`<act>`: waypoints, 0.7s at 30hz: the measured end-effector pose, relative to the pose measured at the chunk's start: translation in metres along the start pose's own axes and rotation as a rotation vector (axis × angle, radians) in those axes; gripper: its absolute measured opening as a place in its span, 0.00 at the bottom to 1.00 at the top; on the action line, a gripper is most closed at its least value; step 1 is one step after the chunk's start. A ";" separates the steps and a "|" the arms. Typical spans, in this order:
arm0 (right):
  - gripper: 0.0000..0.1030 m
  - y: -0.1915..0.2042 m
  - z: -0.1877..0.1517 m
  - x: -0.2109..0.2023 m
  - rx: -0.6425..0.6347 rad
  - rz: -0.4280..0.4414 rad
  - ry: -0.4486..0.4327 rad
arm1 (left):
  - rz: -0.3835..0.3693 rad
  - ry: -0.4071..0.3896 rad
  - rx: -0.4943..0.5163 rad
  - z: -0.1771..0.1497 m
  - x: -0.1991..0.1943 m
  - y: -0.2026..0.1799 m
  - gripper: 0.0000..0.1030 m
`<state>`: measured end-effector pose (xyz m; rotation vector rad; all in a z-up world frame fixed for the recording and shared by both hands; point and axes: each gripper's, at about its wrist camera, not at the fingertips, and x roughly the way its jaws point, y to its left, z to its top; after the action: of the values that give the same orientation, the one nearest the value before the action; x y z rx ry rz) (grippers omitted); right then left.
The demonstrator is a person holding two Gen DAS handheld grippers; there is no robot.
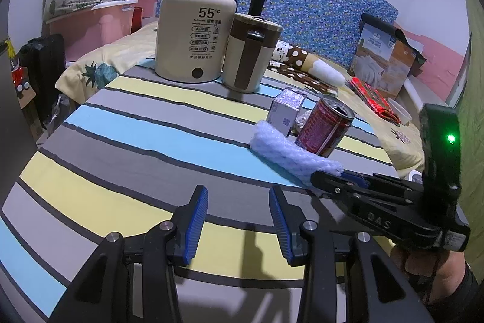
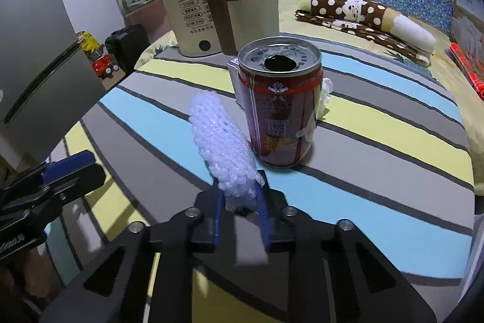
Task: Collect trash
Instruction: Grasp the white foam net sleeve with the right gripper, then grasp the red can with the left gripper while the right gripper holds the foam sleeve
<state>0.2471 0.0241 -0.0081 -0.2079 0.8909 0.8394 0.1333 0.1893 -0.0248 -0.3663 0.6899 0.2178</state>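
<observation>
My right gripper (image 2: pixel 240 196) is shut on a white foam net sleeve (image 2: pixel 219 147), held just above the striped tablecloth (image 2: pixel 378 171); it also shows in the left wrist view (image 1: pixel 290 152). An open red drink can (image 2: pixel 279 108) stands upright right behind the sleeve, also seen in the left wrist view (image 1: pixel 325 126). A small white carton (image 1: pixel 286 109) and a crumpled white scrap (image 2: pixel 325 97) sit behind the can. My left gripper (image 1: pixel 239 203) is open and empty, low over the cloth to the left of the right gripper (image 1: pixel 341 174).
A cream electric kettle (image 1: pixel 195 35) and a cream-and-brown mug with lid (image 1: pixel 249 50) stand at the table's far side. A bed with a polka-dot cushion (image 2: pixel 363 11) and boxed quilt (image 1: pixel 384 65) lies behind. A grey fridge (image 2: pixel 39 50) stands left.
</observation>
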 end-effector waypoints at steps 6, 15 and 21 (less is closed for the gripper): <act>0.12 -0.011 -0.013 -0.020 0.030 0.009 -0.024 | -0.019 -0.008 0.019 0.005 0.002 -0.014 0.41; 0.12 -0.045 -0.042 -0.056 0.138 -0.035 -0.064 | -0.085 -0.006 0.077 0.023 0.018 -0.051 0.41; 0.12 -0.071 -0.051 -0.070 0.223 -0.059 -0.086 | -0.114 -0.010 0.146 0.035 0.037 -0.082 0.44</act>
<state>0.2436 -0.0876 -0.0001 -0.0033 0.8855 0.6833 0.2076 0.1316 -0.0031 -0.2637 0.6690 0.0604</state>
